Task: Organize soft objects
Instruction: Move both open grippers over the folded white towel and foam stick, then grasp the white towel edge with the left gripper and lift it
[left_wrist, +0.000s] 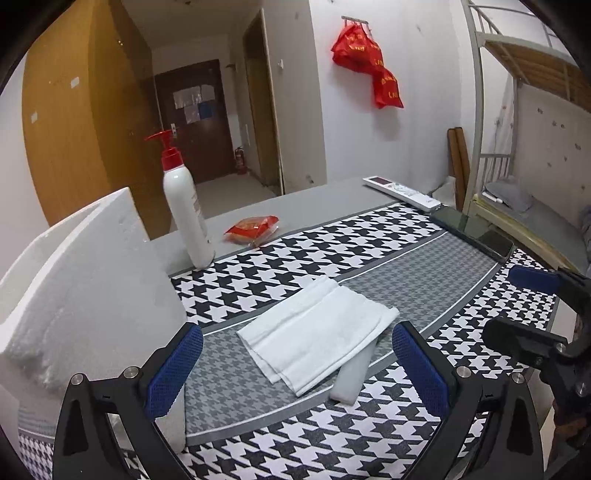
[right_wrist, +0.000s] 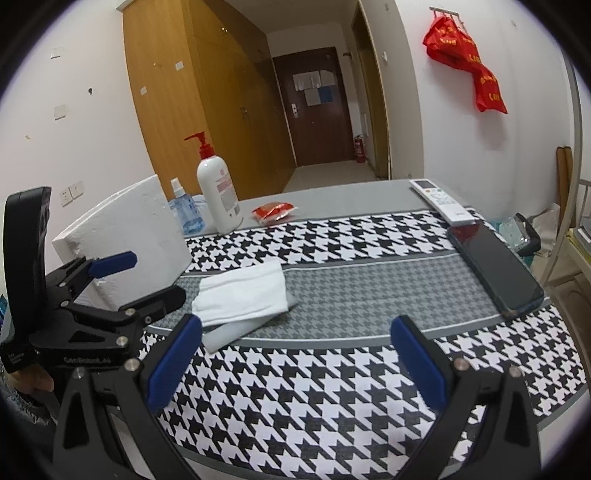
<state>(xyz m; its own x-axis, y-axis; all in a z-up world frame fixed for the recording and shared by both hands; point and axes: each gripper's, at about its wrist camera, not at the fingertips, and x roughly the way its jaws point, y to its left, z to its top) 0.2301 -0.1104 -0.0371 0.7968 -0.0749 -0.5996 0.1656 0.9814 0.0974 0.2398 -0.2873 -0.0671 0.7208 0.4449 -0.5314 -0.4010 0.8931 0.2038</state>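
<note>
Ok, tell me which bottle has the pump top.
The tall white bottle with the red pump; the smaller blue bottle beside it has a spray top.

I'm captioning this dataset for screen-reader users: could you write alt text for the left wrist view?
A folded white towel lies on a houndstooth mat, partly over a pale foam strip, between the open left gripper's blue pads. Behind stand a white pump bottle and a foam block.

We are looking past white walls (right_wrist: 443, 140) toward wooden wardrobes (right_wrist: 192, 92) lining a hallway to a dark brown door (right_wrist: 314, 107); a metal bunk bed (left_wrist: 517, 122) is standing at right.
</note>
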